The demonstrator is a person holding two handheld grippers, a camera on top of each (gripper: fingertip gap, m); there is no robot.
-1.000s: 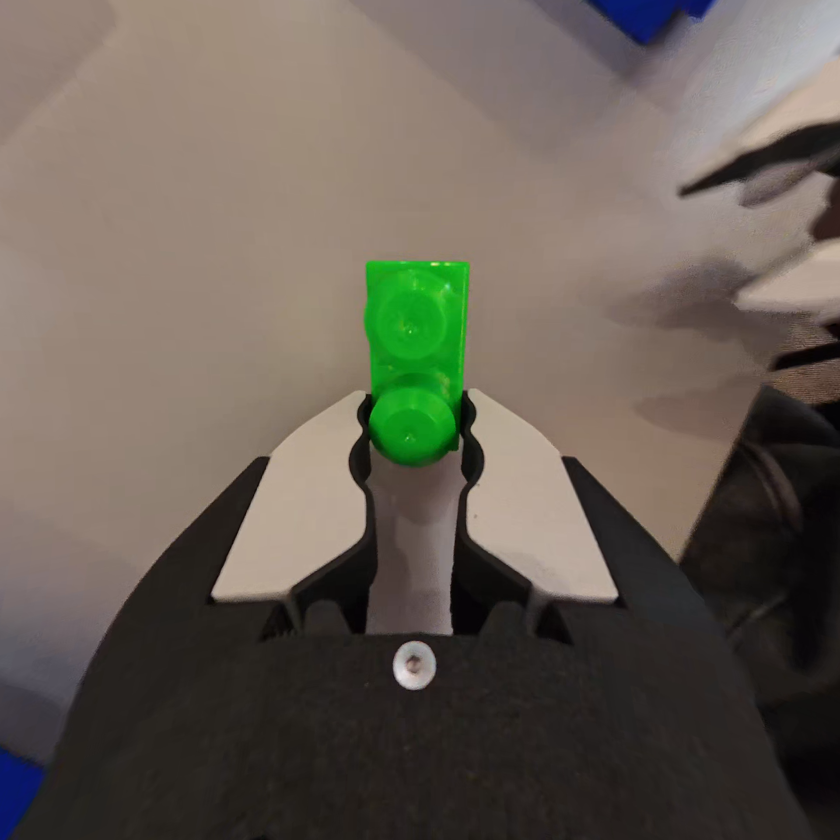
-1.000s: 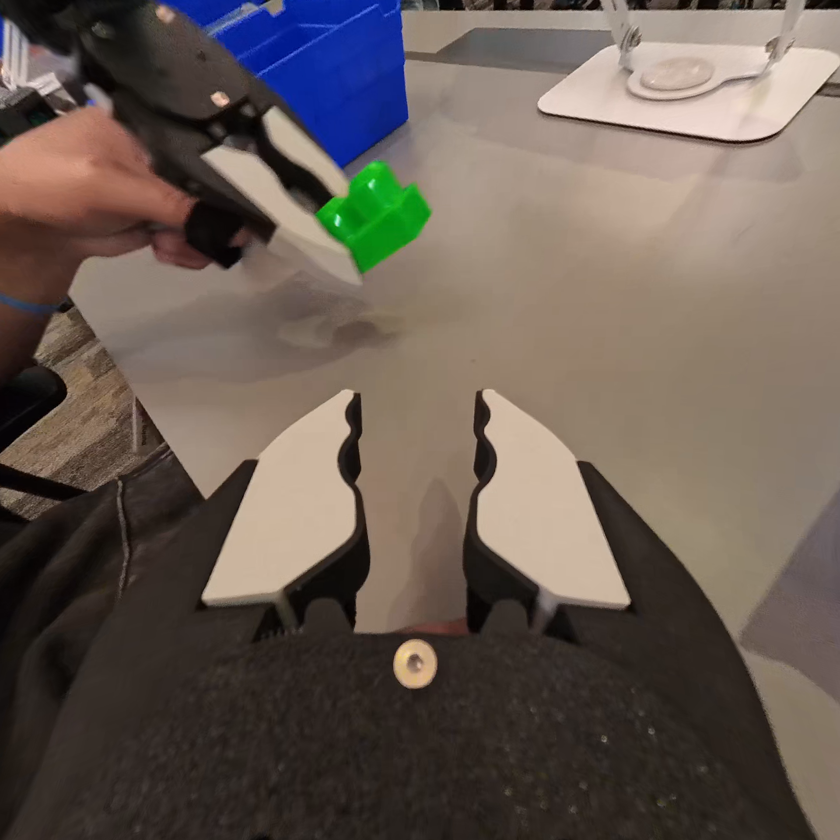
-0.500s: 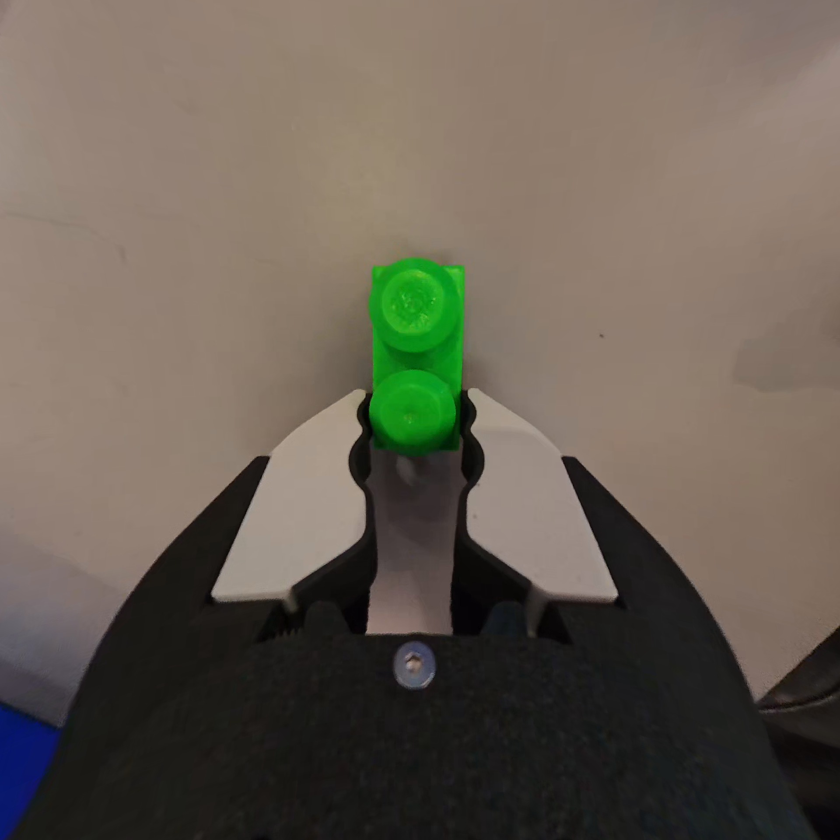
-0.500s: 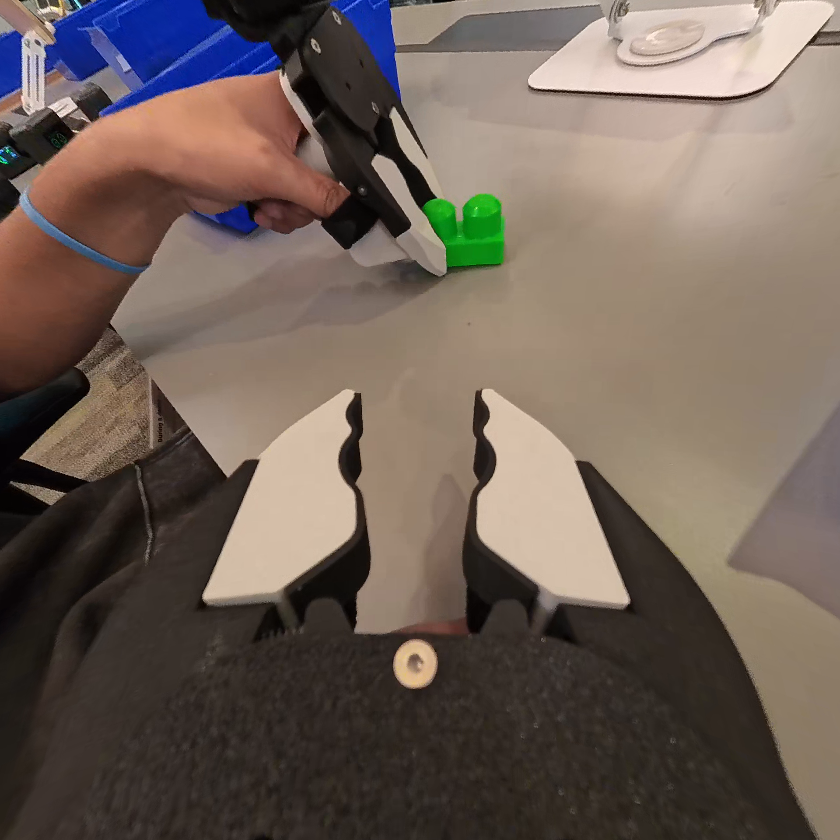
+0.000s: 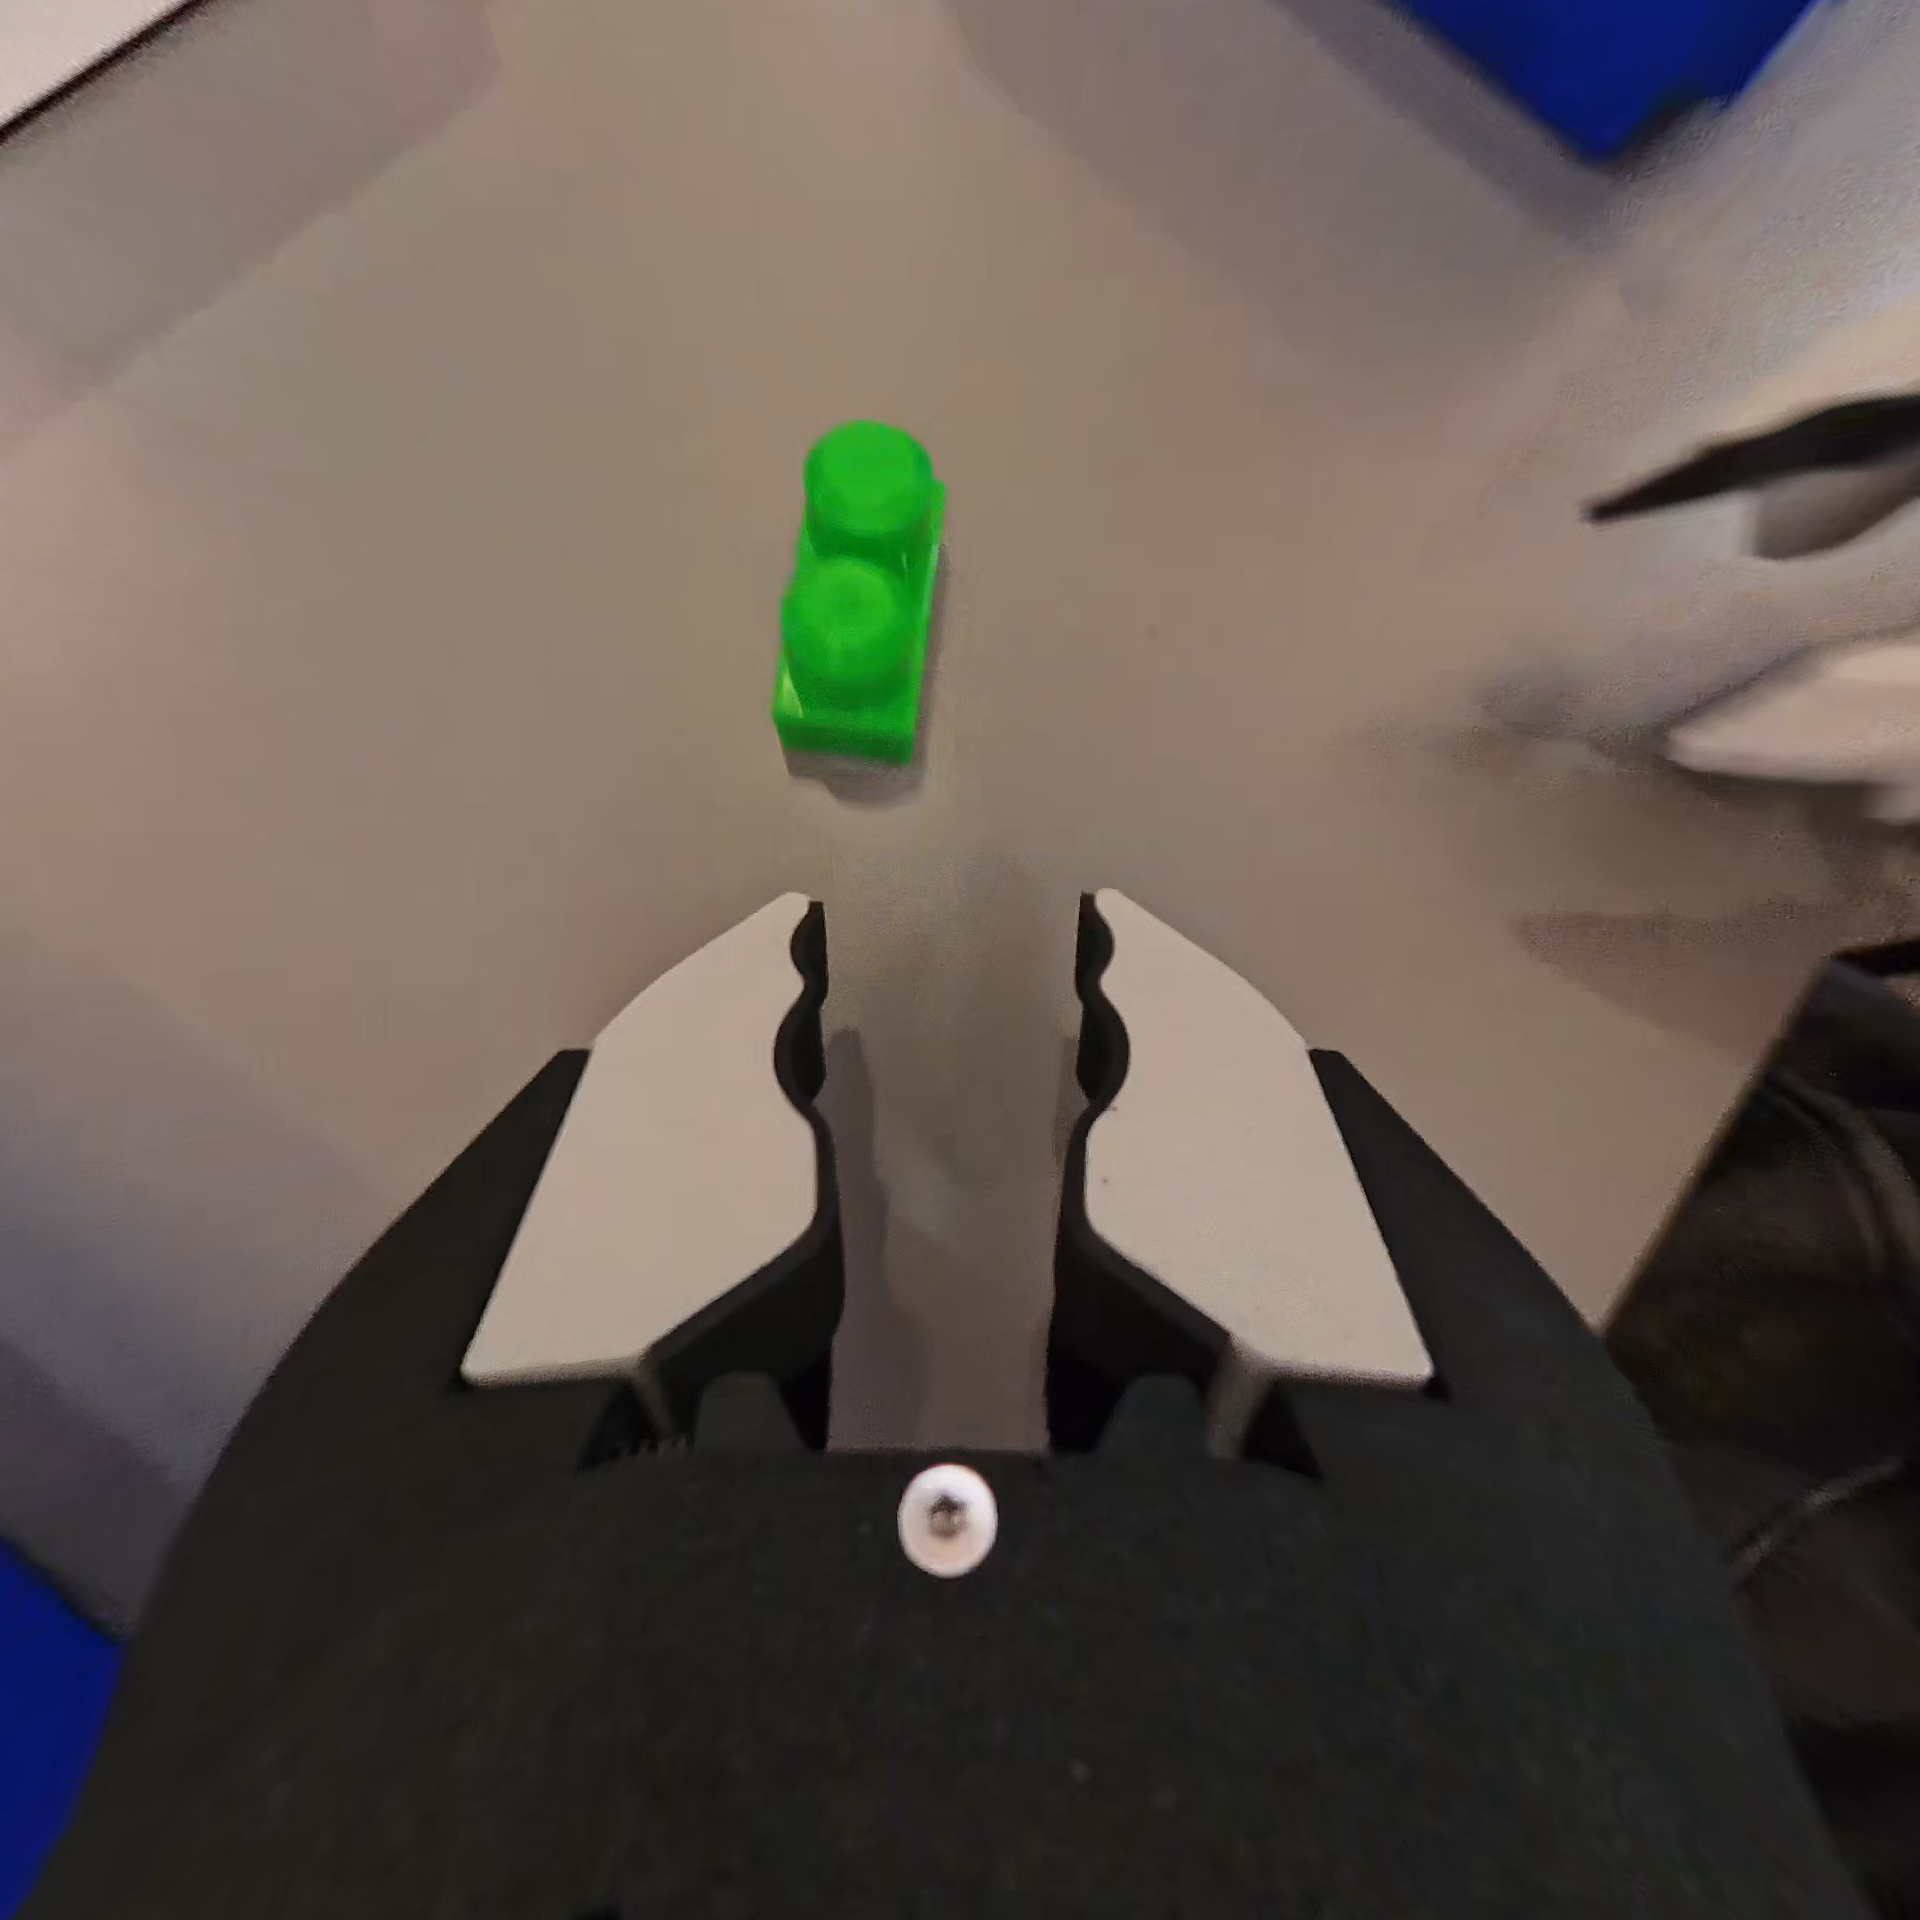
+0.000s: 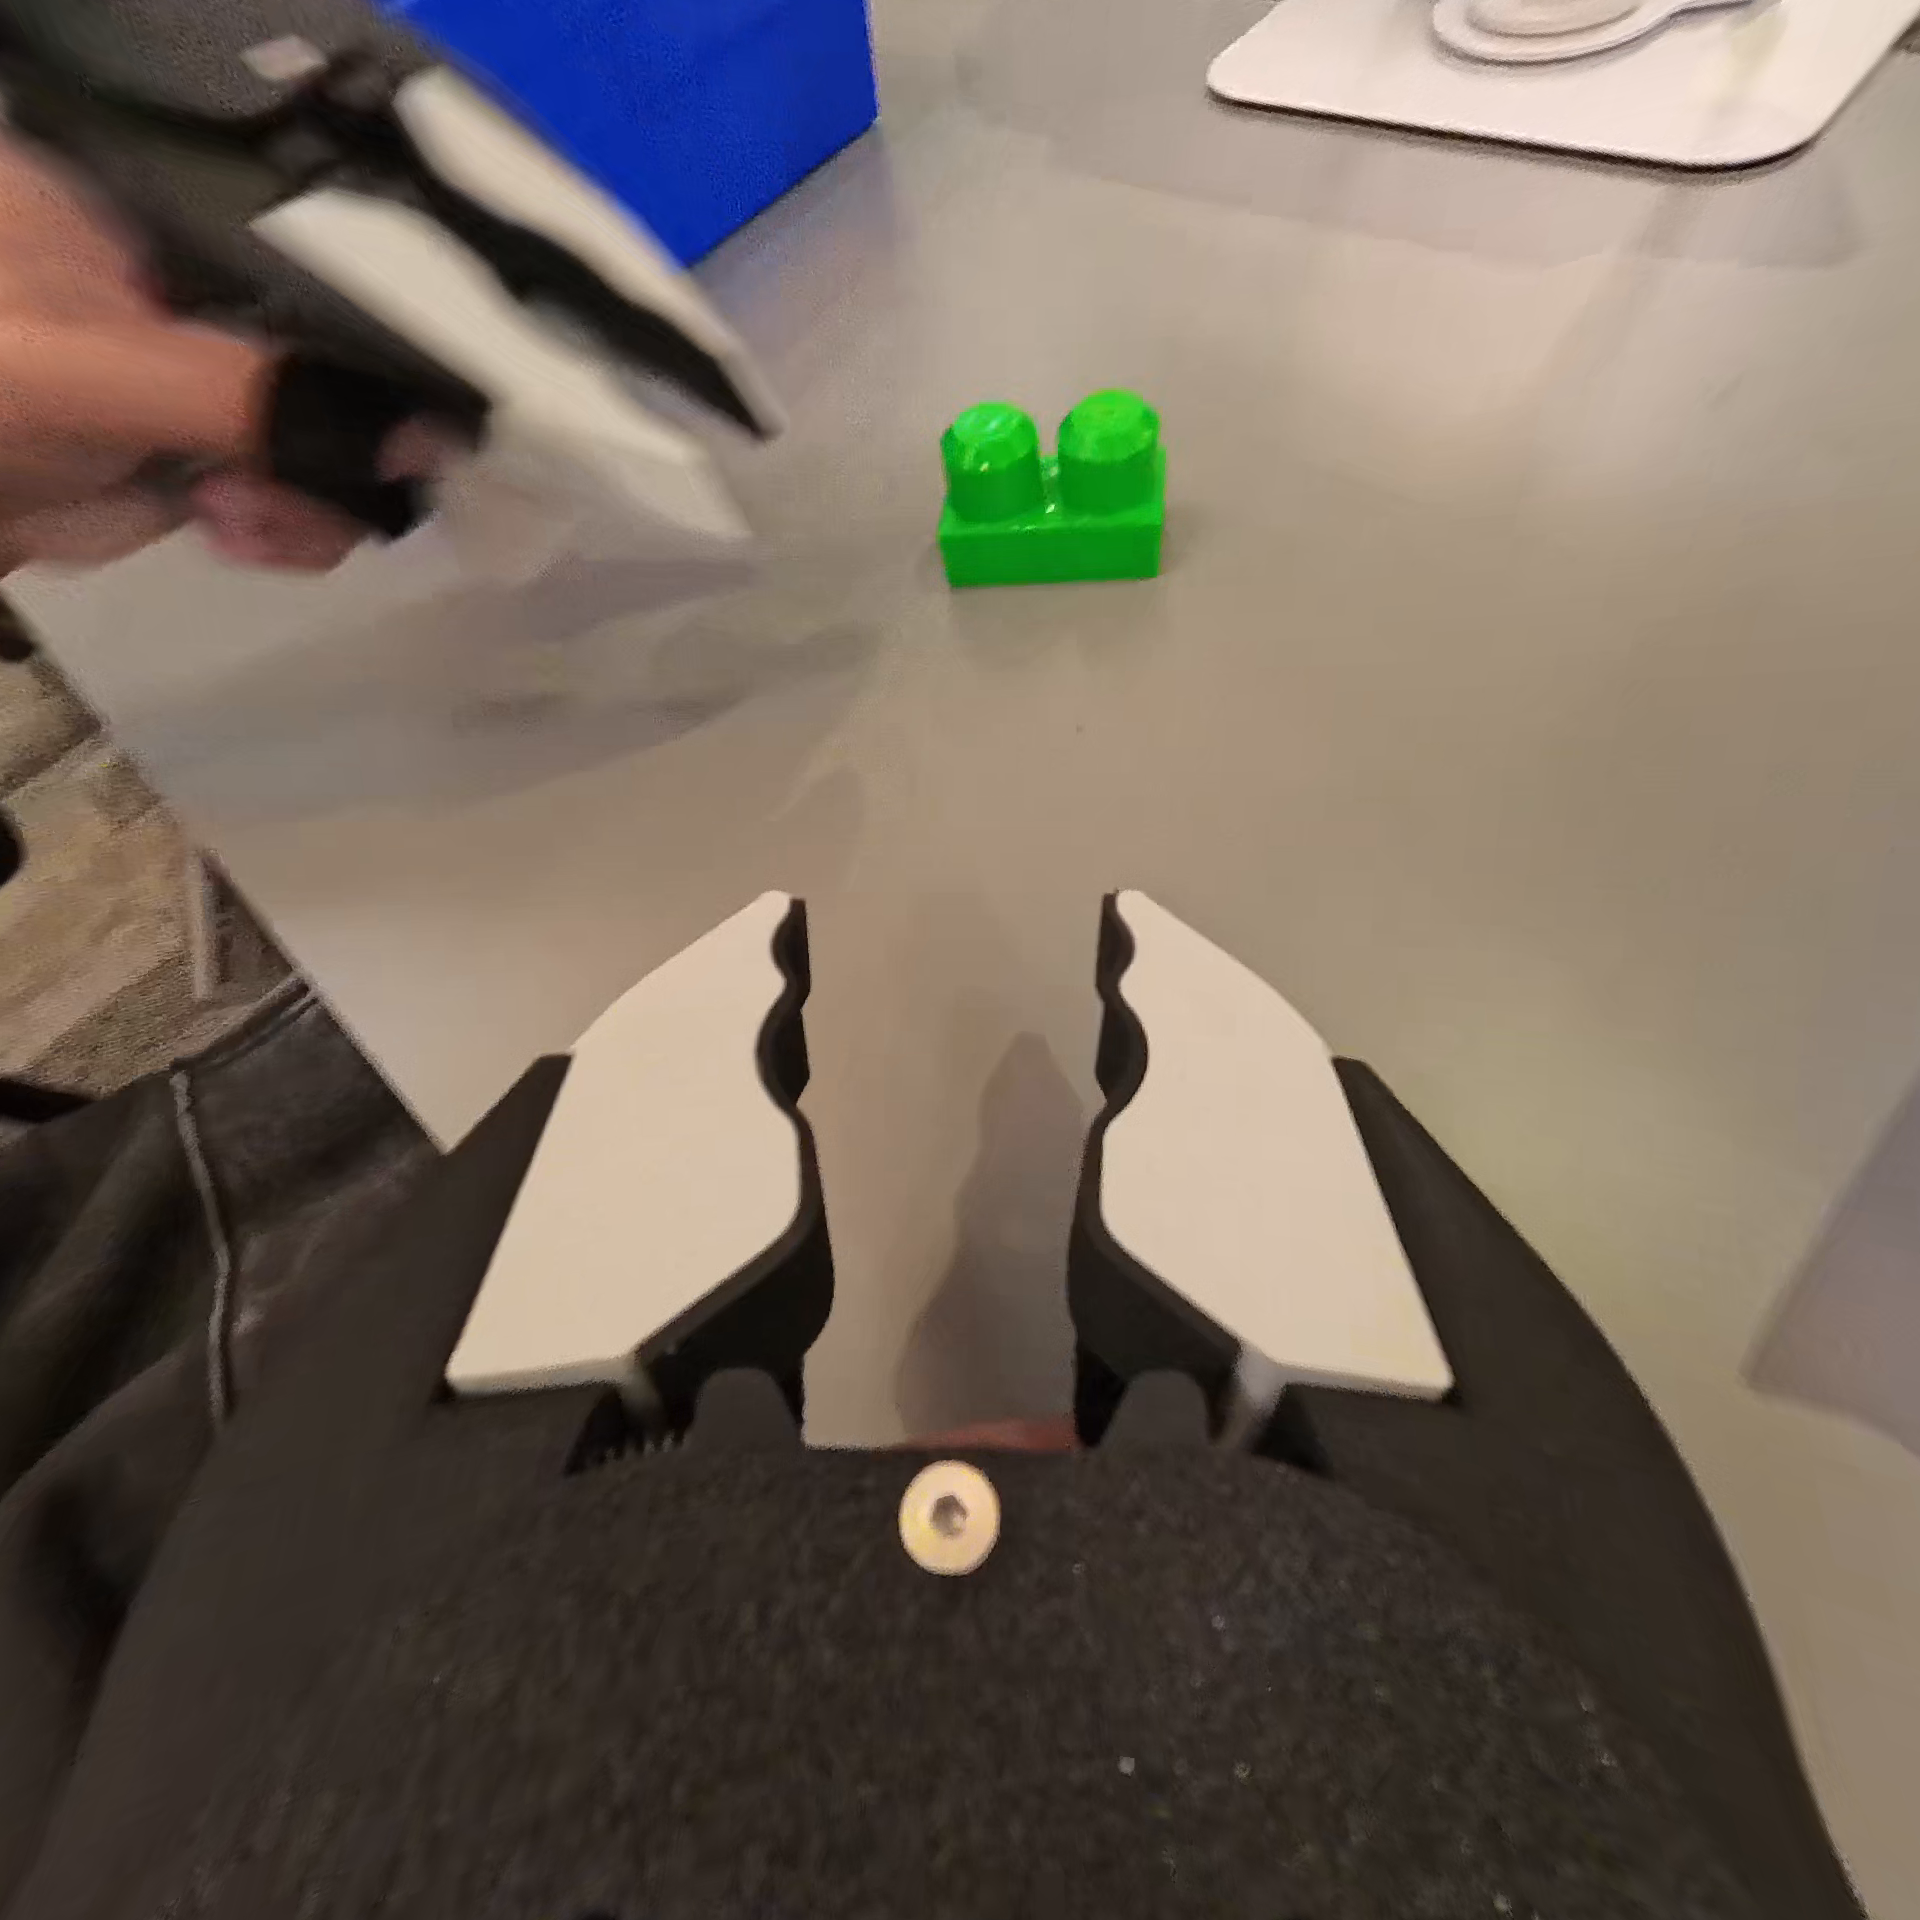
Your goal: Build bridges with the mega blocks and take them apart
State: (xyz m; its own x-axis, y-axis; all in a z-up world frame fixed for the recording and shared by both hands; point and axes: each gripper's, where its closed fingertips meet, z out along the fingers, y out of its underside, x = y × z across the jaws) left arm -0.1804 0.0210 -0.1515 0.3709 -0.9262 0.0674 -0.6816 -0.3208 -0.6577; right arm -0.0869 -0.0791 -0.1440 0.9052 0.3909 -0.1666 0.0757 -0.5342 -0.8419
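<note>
One green two-stud block is seen standing studs-up on the grey tabletop, free of both tools. At far left of the right wrist view, a person's hand is seen holding the left tool, blurred; it is raised just left of the block and not touching it. In its own view the left tool is shown with its white fingers spread apart and nothing between them, the block lying ahead of the tips, slightly left of centre, its long axis running away from the camera. A blue bin is noted behind the left tool, left of the block. In the centre foreground the right tool is seen likewise parted and empty, held above the tabletop well short of the block. At far right rear, a white flat stand base is seen resting on the tabletop, well apart from the block.
</note>
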